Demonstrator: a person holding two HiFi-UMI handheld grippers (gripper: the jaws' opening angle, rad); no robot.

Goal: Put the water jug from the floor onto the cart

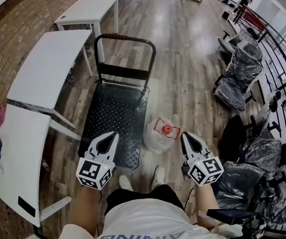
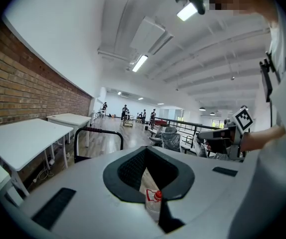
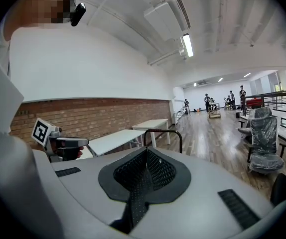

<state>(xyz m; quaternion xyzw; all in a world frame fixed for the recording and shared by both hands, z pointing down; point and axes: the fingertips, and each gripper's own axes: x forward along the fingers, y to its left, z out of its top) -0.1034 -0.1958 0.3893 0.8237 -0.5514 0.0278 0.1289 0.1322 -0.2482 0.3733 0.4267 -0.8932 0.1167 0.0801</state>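
The jug [image 1: 159, 133] stands on the floor [image 1: 183, 83], just beside the cart [image 1: 113, 113] at its near right corner; nothing is on the cart's deck. The left gripper [image 1: 112, 137] hangs over the cart's near edge and the right gripper [image 1: 186, 137] just past the jug on its far side from the cart, so the jug sits between them, touched by neither.

The left jaws show a narrow slit with nothing in it; the jug is only seen through it, some way off. The right jaws are clenched on nothing.

Risks, as I judge them:
- The right jaws must part before they meet the jug. Closed, they would push it and might tip it away from the cart.
- The jug is round, clear and smooth. A pinch on its body would likely slip; the neck under the red cap [image 1: 167, 129] looks the surer hold.
- Whether it is full I cannot tell. If it is, an uneven lift by the two grippers could twist it loose.
- It sits touching or nearly touching the deck's edge, so too low a lift may catch there.
- The person's shoes [image 1: 158, 174] are near the cart's end, right under any drop.
- A hard set-down might roll the cart.
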